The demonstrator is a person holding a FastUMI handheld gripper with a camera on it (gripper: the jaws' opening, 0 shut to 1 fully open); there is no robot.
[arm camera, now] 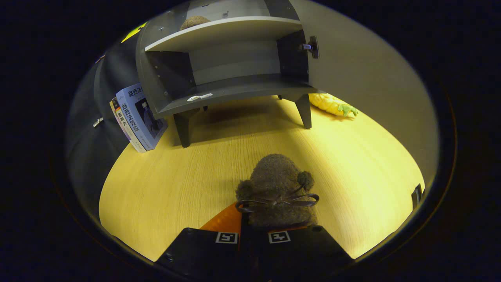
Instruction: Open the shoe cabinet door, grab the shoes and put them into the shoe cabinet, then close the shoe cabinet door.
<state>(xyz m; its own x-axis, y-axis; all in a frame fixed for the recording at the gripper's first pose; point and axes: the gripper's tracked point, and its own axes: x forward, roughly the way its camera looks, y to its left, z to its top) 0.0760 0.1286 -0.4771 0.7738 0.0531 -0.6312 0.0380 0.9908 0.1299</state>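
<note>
Warmly lit wooden floor (164, 188), books (137, 117) leaning nearby.

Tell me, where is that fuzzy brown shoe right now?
In the gripper view, the fuzzy brown shoe sits between the fingers of the hand-held gripper, above the wooden floor, short of the open shoe cabinet.

Chinese title "路西法效应" on the cover and spine of the blue book (141, 117).

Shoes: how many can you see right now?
2. One brown fuzzy shoe sits gripped between the gripper fingers; another rests on the cabinet upper shelf, partly hidden.
</note>
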